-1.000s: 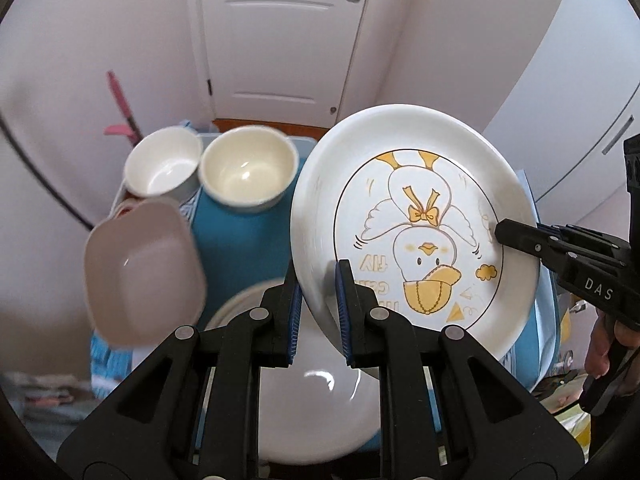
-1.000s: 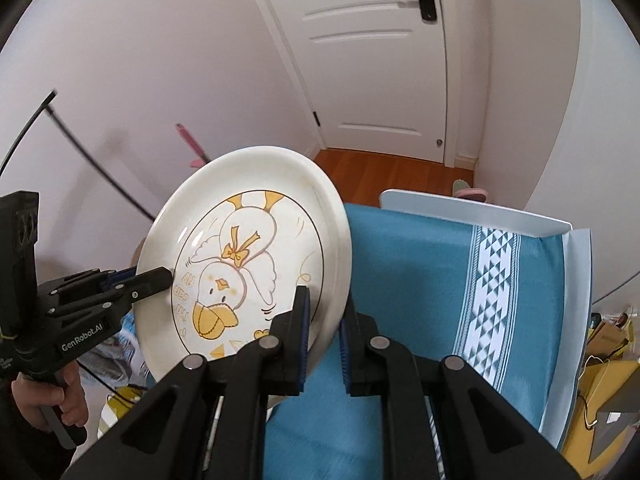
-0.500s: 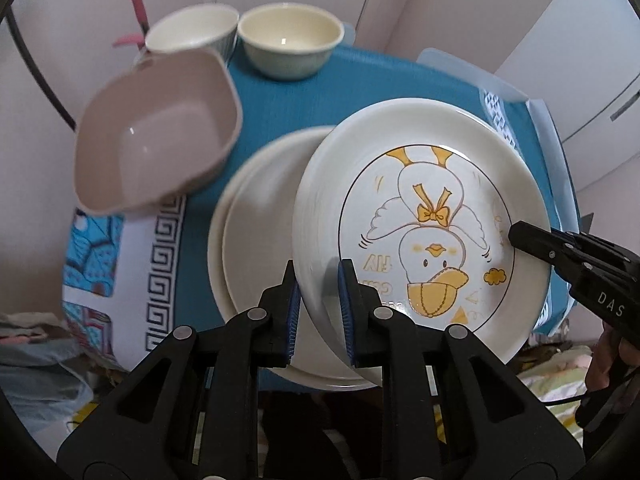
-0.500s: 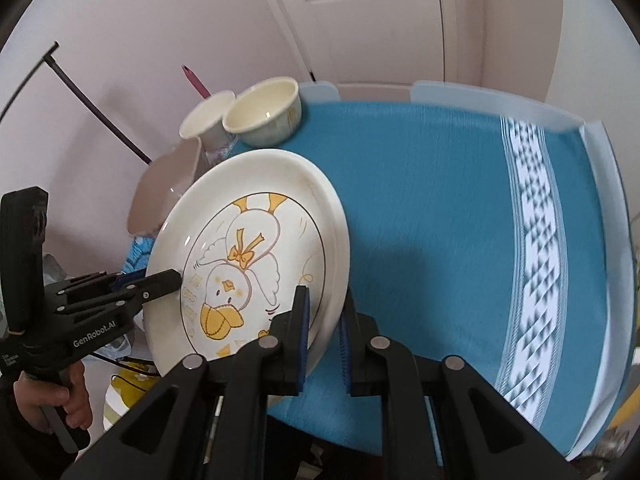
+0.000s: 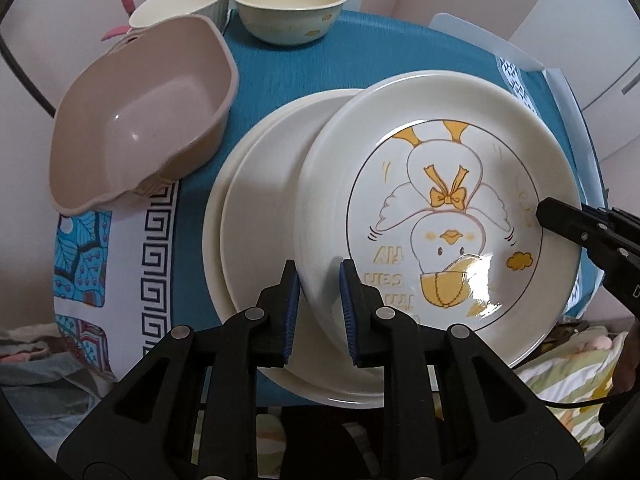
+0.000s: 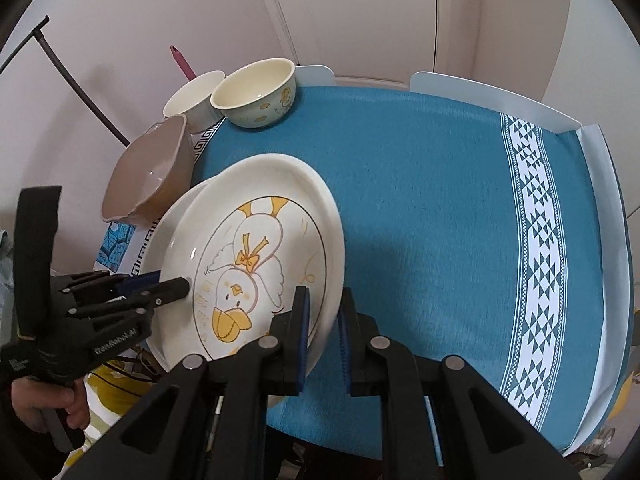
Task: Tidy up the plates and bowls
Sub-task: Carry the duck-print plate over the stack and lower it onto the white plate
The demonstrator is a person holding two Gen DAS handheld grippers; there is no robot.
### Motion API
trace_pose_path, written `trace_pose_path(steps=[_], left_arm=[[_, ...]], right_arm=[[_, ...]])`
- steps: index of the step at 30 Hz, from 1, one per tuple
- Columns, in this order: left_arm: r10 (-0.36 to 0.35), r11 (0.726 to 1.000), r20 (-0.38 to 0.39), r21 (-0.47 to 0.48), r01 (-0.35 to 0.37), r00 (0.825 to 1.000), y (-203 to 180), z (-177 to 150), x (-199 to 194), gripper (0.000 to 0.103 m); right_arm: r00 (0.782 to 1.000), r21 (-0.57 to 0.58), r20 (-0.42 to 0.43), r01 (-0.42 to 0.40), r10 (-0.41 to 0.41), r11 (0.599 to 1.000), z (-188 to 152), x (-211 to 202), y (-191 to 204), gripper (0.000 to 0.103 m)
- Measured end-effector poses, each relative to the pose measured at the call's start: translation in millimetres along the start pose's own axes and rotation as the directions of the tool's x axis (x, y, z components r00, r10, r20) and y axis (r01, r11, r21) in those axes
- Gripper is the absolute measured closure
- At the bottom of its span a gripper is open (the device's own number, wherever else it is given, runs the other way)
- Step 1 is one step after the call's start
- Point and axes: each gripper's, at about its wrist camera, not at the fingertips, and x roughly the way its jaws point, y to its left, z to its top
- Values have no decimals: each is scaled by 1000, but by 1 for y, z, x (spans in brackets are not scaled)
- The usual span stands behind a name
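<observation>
- White walls and a white panelled door (image 6: 360, 20) stand behind a table (image 6: 440, 200) covered in a teal cloth with a white triangle-patterned band near its right edge.
- The left gripper (image 5: 319, 300) pinches the near left rim of a cream plate printed with a yellow duck (image 5: 436, 208); its blue-padded fingers (image 5: 291, 300) sit one on each side of the rim, pressed against it.
- The right gripper (image 6: 323, 320) pinches the opposite rim of the same plate (image 6: 256, 264), its fingers closed on the edge.
- In the left wrist view, the right gripper's tip (image 5: 560, 220) lies on the plate's right rim; in the right wrist view, the left gripper's tip (image 6: 168, 286) lies on the plate's left side.
- The duck plate is tilted, its left side over a stack of plain cream plates (image 5: 256, 208) lying at the table's near left edge. I cannot tell if it touches the stack.
- A pink squarish bowl (image 5: 140, 120) sits tilted at the left edge of the table, just beside the plate stack, on a cloth with a blue key-pattern border (image 5: 156, 248).
- A pale yellow bowl with small duck prints (image 5: 290, 4) stands at the far left corner.
- A white bowl (image 5: 180, 0) stands touching or just beside it, nearer the wall.
- A person's hand (image 6: 52, 404) grips the left gripper's handle at the lower left of the right wrist view.
</observation>
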Motion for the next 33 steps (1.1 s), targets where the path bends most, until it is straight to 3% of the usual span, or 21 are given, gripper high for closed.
trace_pose_path(steps=[10,20,33], left_arm=[[170,979,27,108,-172,985,-18,3,1,82],[250,952,57,167,-256,967,-28,4,1,82],[306,931,72,186,-314,949,-31,-3,-3,82]], right_arm=[[1000,-2,-21,0,0,1000,4,8,5,90],[999,-1,-45,14,-14,1000,1,18,6,91],[998,-28,-49,24,-25,999,-2,26,13,90]])
